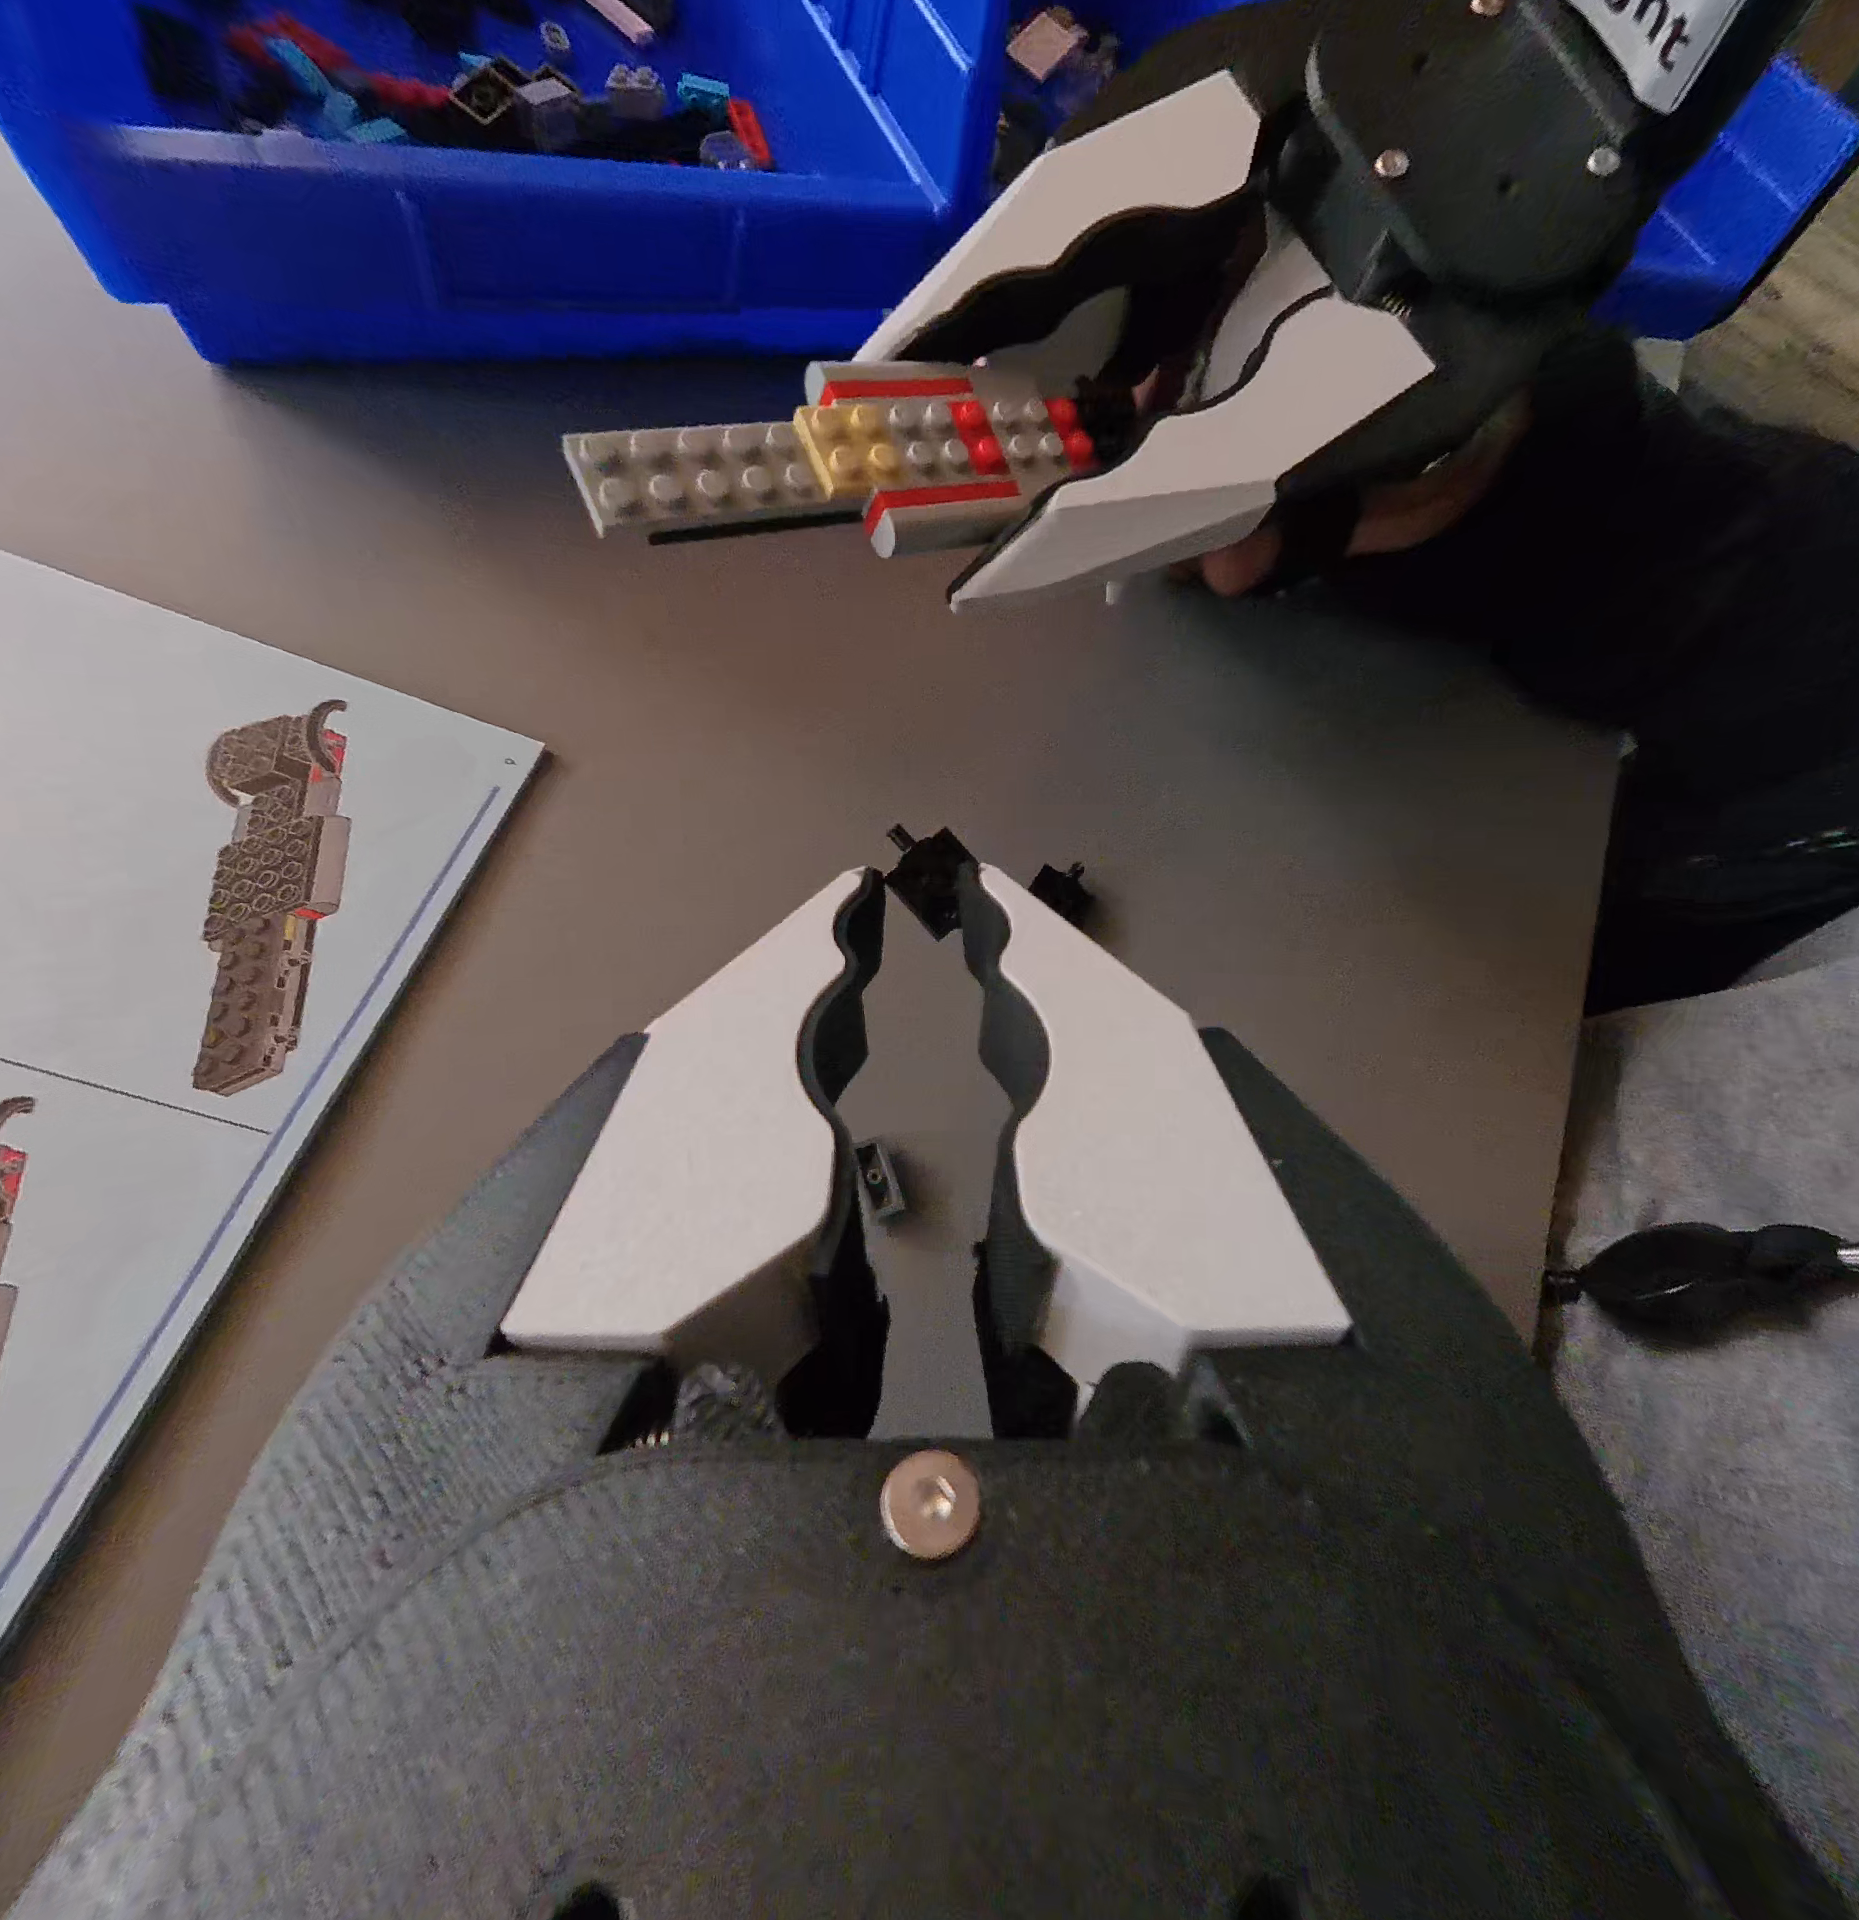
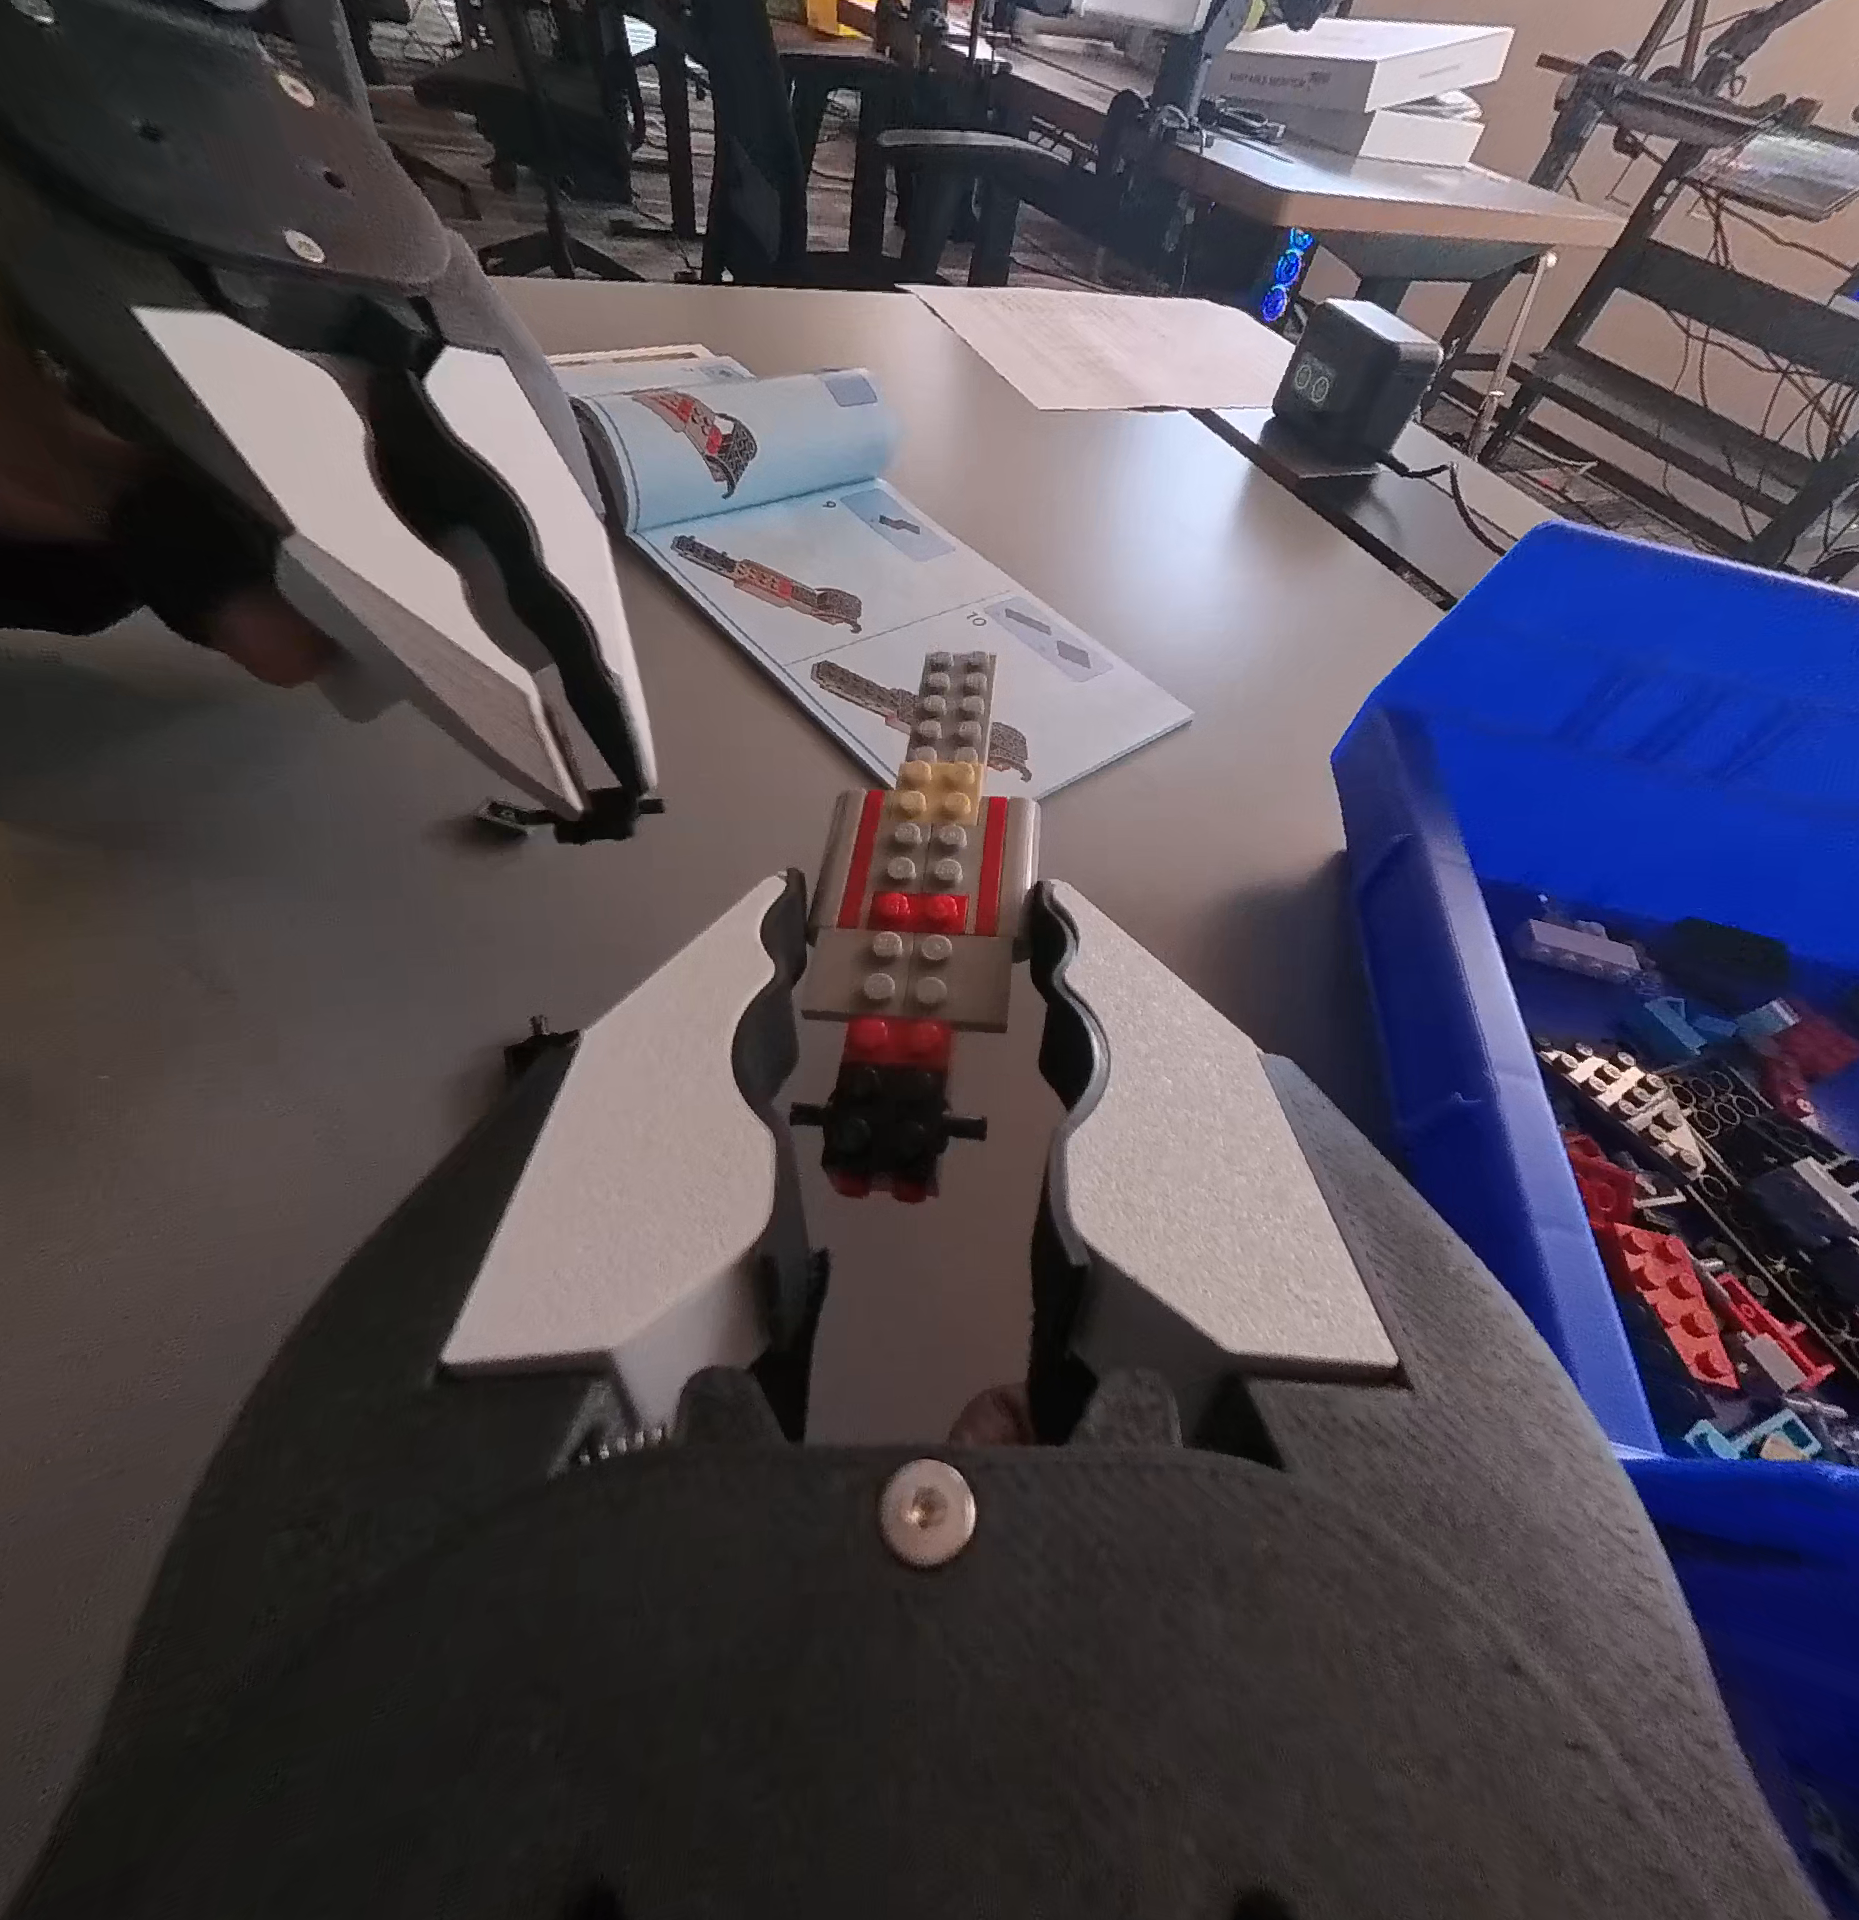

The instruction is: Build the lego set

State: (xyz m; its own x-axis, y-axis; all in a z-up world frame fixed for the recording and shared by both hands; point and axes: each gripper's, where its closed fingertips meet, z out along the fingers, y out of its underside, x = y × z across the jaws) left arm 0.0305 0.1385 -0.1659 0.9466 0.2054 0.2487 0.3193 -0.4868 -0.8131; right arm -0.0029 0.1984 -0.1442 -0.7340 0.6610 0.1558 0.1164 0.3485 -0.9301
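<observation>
Grey-and-red lego build (image 2: pixel 920 914) is clamped at its wide middle by the right gripper (image 2: pixel 917 914), lifted off the counter (image 1: pixel 696 665) studs-up, presumably to receive the small black piece (image 1: pixel 930 878) pinched in the left gripper (image 1: pixel 925 883) near the counter's right edge.

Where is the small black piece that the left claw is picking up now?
In the left wrist view the small black piece sits pinched at the tips of the left claw, low over the table, with another black piece just to its right.
</observation>
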